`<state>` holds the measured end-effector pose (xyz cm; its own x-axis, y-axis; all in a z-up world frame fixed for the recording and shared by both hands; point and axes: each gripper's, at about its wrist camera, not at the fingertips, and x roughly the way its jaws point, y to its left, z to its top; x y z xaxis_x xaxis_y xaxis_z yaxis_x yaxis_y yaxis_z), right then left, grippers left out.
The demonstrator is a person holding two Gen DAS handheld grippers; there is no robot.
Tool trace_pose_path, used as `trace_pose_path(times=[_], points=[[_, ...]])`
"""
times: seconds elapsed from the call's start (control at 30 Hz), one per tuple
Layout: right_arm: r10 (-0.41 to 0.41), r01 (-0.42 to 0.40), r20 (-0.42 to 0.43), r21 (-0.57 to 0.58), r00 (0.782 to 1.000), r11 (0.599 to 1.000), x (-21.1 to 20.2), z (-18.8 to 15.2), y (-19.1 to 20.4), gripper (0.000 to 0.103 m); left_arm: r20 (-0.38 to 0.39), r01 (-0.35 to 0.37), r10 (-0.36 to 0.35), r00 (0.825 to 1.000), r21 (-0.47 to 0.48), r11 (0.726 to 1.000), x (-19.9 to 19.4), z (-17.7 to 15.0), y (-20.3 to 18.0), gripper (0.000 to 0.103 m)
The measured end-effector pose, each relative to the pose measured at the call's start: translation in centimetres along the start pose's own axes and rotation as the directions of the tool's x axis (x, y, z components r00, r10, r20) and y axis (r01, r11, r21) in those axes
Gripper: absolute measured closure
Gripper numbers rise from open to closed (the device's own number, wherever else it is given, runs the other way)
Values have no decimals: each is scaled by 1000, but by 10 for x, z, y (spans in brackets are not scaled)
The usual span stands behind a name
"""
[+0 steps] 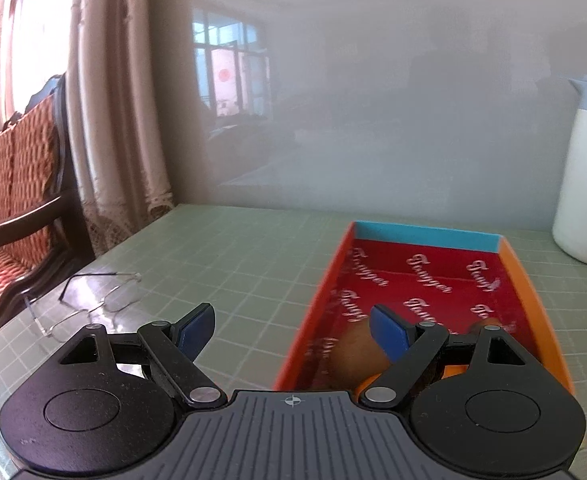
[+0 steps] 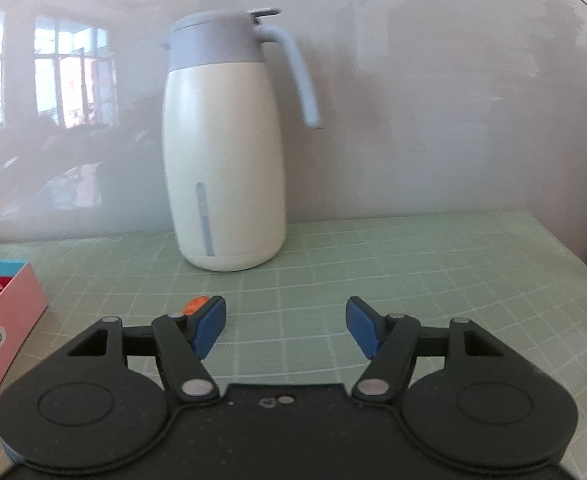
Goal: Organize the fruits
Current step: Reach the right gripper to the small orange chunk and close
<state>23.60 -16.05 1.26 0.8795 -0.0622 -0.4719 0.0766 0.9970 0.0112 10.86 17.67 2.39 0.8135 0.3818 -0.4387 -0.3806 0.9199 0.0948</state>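
Observation:
A shallow box (image 1: pixel 521 276) with orange sides, a blue far wall and a red printed floor lies on the green grid mat. Inside its near end lie a brown fruit (image 1: pixel 355 354) and an orange fruit (image 1: pixel 367 384), partly hidden by my left gripper's right finger. My left gripper (image 1: pixel 293 330) is open and empty, its right pad over the box's near end and its left pad over the mat. My right gripper (image 2: pixel 285 326) is open and empty above the bare mat. A small orange fruit (image 2: pixel 195 304) peeks out behind its left finger. The box's pink side (image 2: pixel 9 320) shows at the far left.
A tall cream jug with a grey-blue lid and handle (image 2: pixel 225 152) stands on the mat by the glossy grey wall. Spectacles (image 1: pixel 89 300) lie on the mat left of the left gripper. A chair with an orange cushion (image 1: pixel 9 216) and a curtain stand beyond the table's left edge.

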Motion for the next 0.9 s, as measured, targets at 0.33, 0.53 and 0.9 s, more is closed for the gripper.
trace_pose_path(times=[0.33, 0.53, 0.9], points=[[35, -36, -18, -48, 999, 998, 12, -4, 31, 38, -14, -38, 38, 999, -21, 999, 6, -5, 28, 19], [51, -53, -31, -62, 998, 997, 23, -8, 45, 39, 9, -39, 39, 999, -21, 999, 2, -8, 38, 18], [67, -73, -64, -108, 996, 991, 50, -14, 66, 45, -20, -141, 139, 990, -113, 984, 15, -13, 92, 18]])
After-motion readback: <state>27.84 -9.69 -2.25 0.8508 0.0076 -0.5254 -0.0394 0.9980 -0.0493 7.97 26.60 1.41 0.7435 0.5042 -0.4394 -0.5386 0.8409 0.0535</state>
